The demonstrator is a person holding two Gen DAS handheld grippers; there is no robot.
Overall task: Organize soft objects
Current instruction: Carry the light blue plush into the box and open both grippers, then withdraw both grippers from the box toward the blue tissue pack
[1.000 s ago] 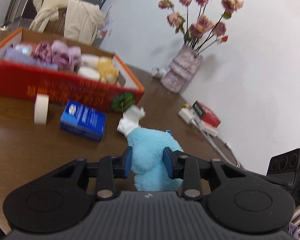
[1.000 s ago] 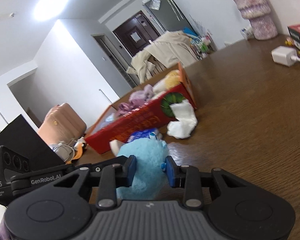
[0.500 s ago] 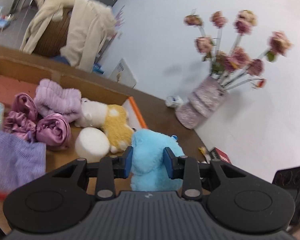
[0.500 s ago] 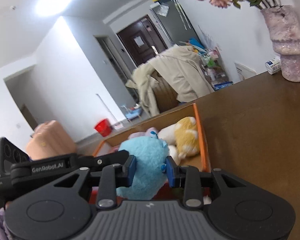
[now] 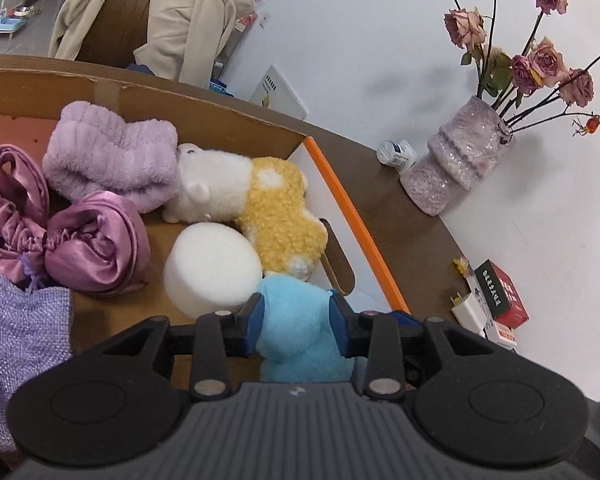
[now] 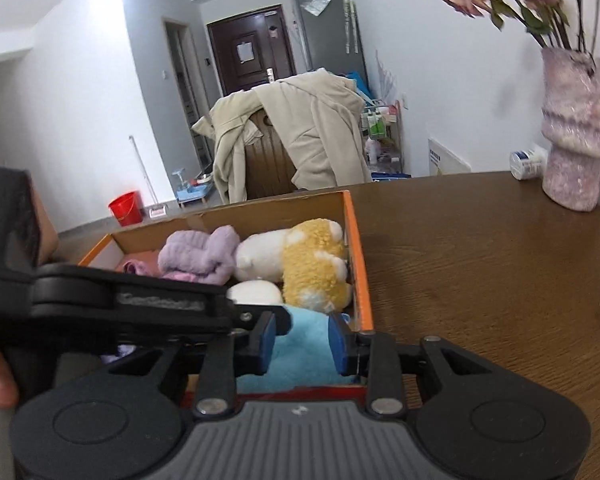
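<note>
Both grippers are shut on a light blue plush toy, which also shows in the right wrist view. My left gripper and my right gripper hold it low inside the near right corner of an orange-rimmed cardboard box. In the box lie a yellow and white plush, a white round sponge, a lilac fluffy towel, purple satin pouches and a lilac woven bag. The box also shows in the right wrist view.
A brown wooden table carries the box. A pink vase with dried roses stands at the wall, with a small white bottle beside it. A red box and a white charger lie at the right. A coat-draped chair stands behind.
Both grippers carried the blue plush from the table up over the box edge and then down into the box's near right corner. Both stay shut on it.
</note>
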